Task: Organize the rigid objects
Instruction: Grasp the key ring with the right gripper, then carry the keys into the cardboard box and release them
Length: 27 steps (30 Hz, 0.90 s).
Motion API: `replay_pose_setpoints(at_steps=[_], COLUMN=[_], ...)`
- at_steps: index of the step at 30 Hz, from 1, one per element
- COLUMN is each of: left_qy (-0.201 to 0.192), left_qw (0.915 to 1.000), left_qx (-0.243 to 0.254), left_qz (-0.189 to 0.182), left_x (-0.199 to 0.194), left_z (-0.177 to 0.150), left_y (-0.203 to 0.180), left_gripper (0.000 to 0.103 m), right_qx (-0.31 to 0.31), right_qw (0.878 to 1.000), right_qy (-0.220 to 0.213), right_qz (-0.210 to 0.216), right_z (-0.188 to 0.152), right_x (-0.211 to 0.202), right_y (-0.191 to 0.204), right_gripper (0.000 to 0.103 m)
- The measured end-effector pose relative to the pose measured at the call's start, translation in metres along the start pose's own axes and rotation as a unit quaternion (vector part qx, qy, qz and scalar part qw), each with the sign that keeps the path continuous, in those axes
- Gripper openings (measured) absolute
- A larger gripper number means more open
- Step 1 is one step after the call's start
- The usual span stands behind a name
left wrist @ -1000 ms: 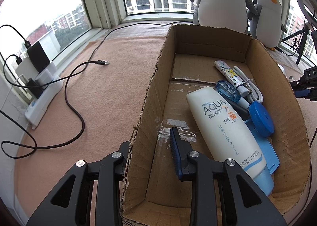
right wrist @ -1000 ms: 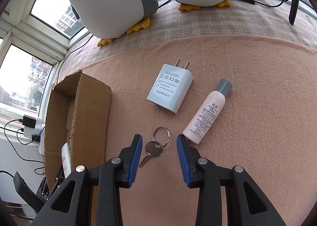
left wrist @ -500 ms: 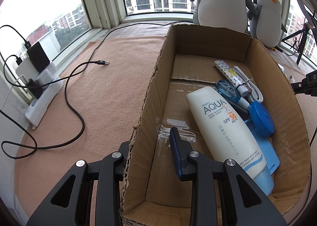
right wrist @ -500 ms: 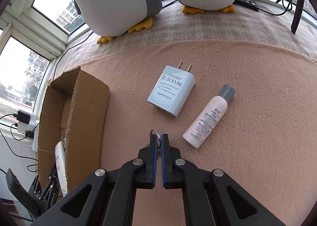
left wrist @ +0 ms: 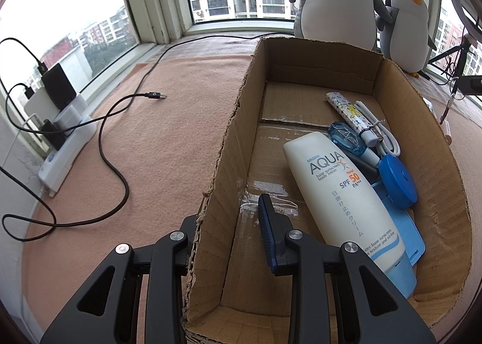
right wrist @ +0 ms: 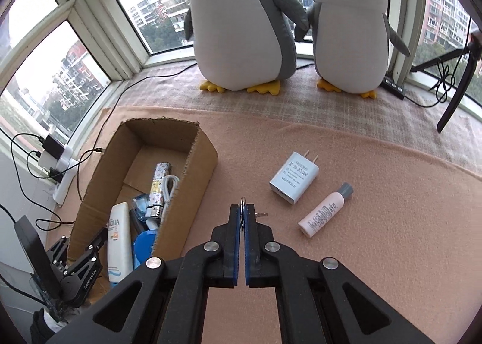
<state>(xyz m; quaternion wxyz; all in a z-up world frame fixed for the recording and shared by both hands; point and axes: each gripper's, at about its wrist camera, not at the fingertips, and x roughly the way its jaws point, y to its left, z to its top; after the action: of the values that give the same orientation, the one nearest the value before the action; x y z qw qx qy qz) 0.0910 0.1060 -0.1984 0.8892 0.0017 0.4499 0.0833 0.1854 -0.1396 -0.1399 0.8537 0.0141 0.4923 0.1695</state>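
My right gripper is shut on a key ring, and the key sticks out to the right, lifted above the pink blanket. To its right on the blanket lie a white plug adapter and a pink bottle with a grey cap. My left gripper is shut on the left wall of the cardboard box, one finger outside and one inside. In the box lie a white sunscreen tube, a blue round case, a patterned tube and a white cable.
Two plush penguins stand at the back by the windows. A white power strip with chargers and a black cable lie left of the box. A black tripod leg rises at the far right.
My right gripper shut on the key ring, then rose off the blanket and rolled, so more of the box and penguins shows. The left gripper and box stayed put.
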Motion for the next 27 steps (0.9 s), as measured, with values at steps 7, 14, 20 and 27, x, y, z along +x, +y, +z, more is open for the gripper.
replay_pose_setpoints(at_steps=[7, 14, 20, 27], left_qy=[0.000, 0.000, 0.000, 0.000], left_qw=[1.0000, 1.0000, 1.0000, 1.0000], left_qx=[0.000, 0.000, 0.000, 0.000], left_qz=[0.000, 0.000, 0.000, 0.001], left_x=[0.000, 0.000, 0.000, 0.000], left_z=[0.000, 0.000, 0.000, 0.000], left_y=[0.000, 0.000, 0.000, 0.000], left_gripper=[0.027, 0.027, 0.027, 0.027], right_qx=[-0.051, -0.105, -0.123, -0.128], right_qw=[0.998, 0.993, 0.991, 0.991], right_qy=[-0.036, -0.055, -0.053, -0.039], right_qz=[0.010, 0.010, 0.001, -0.020], right_z=[0.021, 0.032, 0.041, 0.046], right_x=[-0.019, -0.013, 0.007, 0.032], right_y=[0.039, 0.081, 0.101, 0.101], right_gripper=[0.002, 0.002, 0.002, 0.002])
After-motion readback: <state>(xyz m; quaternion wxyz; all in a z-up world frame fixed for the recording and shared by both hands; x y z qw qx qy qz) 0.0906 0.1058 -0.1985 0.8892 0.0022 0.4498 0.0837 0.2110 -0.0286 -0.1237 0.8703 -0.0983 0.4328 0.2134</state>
